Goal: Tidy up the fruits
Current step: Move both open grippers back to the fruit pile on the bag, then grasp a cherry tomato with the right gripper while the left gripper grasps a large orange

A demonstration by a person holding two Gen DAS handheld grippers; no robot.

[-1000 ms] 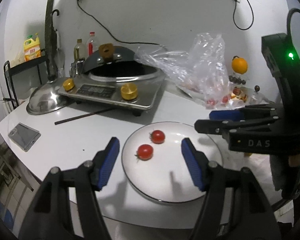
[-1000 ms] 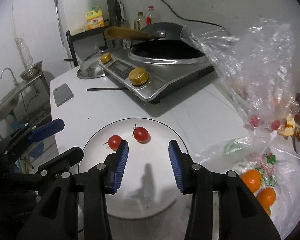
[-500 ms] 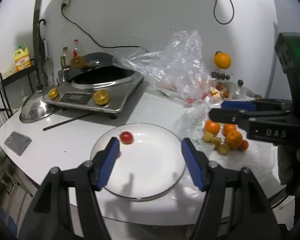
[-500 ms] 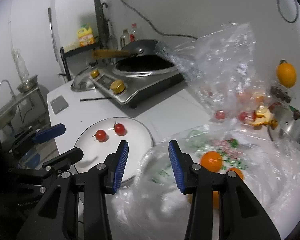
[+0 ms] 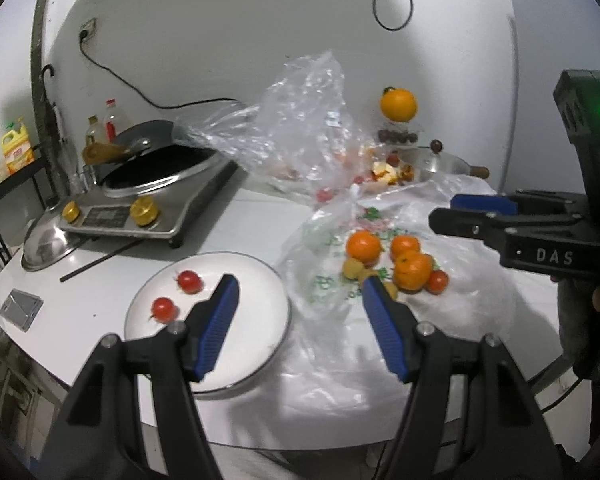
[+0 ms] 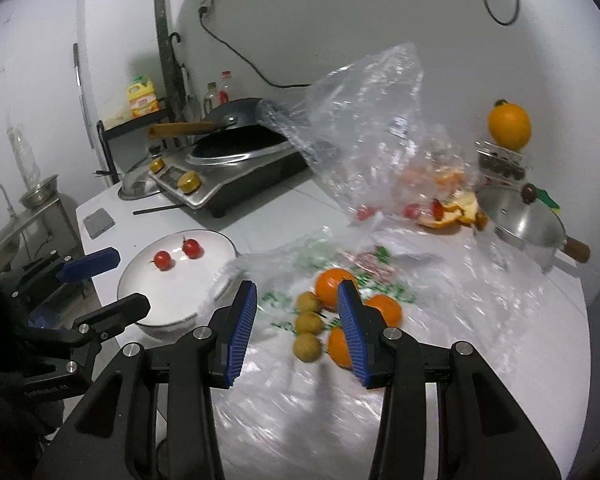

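Right tongs [image 6: 296, 322] released, empty, hovered over fruit pile [image 6: 340, 312] on plastic bag [image 6: 440, 320] toward tabletop's right edge; small yellow-green fruits [image 6: 307, 324] lay between blue pads. Left tongs [image 5: 298, 320] released, empty, straddled white plate's [image 5: 260, 320] right rim. Two cherry tomatoes [image 5: 178, 294] on plate, stems pointing left.

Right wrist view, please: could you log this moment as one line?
right gripper: open, above fruit pile | left gripper: open, empty | plate: two cherry tomatoes
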